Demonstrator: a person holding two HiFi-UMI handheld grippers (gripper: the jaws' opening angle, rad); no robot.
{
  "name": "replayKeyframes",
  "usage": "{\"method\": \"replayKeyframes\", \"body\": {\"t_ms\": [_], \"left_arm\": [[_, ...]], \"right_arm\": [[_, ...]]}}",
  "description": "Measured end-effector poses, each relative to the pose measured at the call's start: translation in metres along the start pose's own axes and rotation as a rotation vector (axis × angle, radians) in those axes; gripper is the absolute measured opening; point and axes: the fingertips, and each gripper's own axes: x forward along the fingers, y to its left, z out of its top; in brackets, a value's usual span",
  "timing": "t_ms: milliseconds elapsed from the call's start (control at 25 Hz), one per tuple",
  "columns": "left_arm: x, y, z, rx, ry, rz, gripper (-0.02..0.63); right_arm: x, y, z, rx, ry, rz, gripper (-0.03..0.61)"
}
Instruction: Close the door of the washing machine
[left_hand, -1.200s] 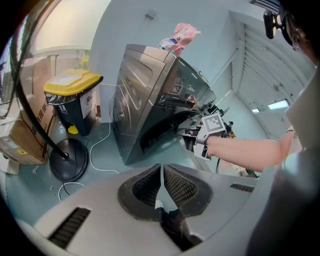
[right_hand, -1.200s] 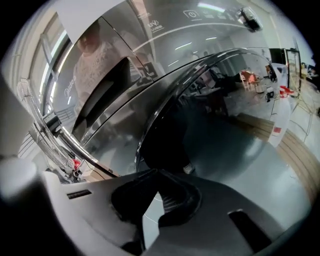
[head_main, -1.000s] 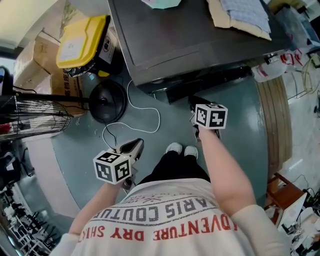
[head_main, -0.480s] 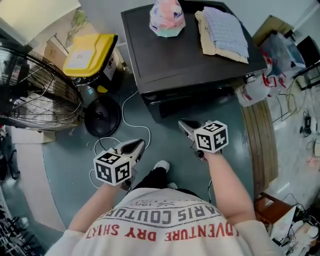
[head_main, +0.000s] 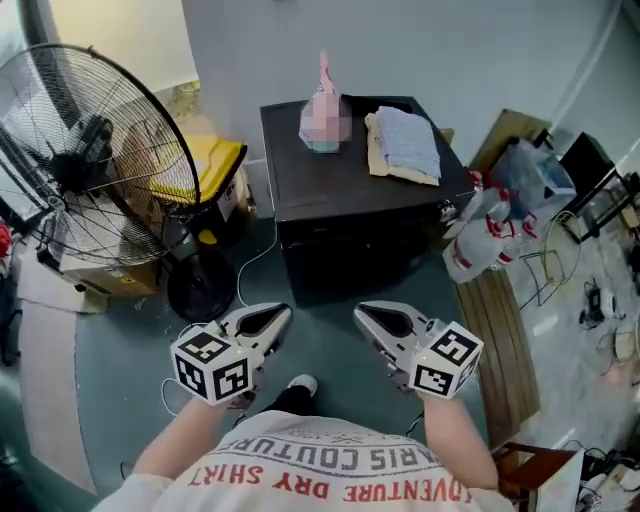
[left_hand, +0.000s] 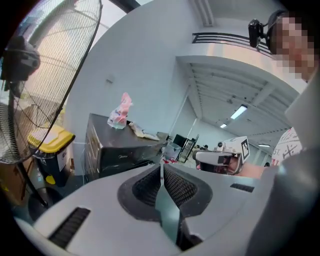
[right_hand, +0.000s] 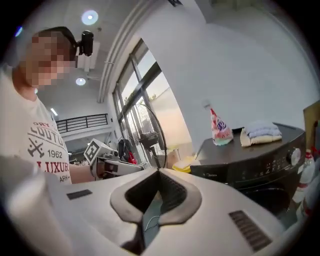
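A standing fan (head_main: 95, 170) is far left of the washing machine (head_main: 350, 190), its round base on the floor off the machine's front left corner. A bin with a yellow lid (head_main: 215, 165) sits between the fan and the washing machine, just beside the machine's left side. A white cable (head_main: 250, 262) lies on the floor in front of that same corner.

The left gripper (head_main: 286, 313) is held in the air in front of the washing machine, toward its left half and pointing at it. Its jaws are pressed together with nothing between them.

The washing machine is a dark box against the wall, its front facing the person. In the right gripper view the door (right_hand: 272, 197) is a dark panel under the controls and seems to lie flat with the front. A pink bag (head_main: 325, 115) and a pile of folded cloths (head_main: 405, 145) rest on top.

The right gripper (head_main: 360, 313) is in front of the machine's right half, also clear of it. Its jaws are closed and empty.

Plastic bags (head_main: 490, 225) lean at the machine's right front corner, with a wooden board (head_main: 505, 350) on the floor further out.
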Motion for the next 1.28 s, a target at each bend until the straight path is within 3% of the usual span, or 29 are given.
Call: {"method": "replayKeyframes", "body": {"t_ms": [120,400,680,1040,1280], "left_arm": [[-0.022,-0.042,0.020,0.052,-0.088,-0.021,0.043],[-0.072,-0.116,0.040,0.169,-0.225,-0.109,0.034],[-0.086,-0.145,0.043,0.294,-0.225,-0.112,0.031],[-0.086,-0.143,0.042,0.293,-0.206,-0.095,0.031],[-0.078,-0.147,0.040,0.247,-0.191,-0.120,0.031]], "right_arm": [[-0.031,0.033,0.022,-0.082,-0.082,-0.003,0.022],[-0.080,0.098,0.052,-0.094,-0.206,0.035,0.021],[-0.095,0.119,0.059,-0.160,-0.208,0.007,0.021],[-0.100,0.120,0.056,-0.144,-0.215,-0.007,0.021],[-0.103,0.111,0.050,-0.128,-0.204,-0.013,0.021]]}}
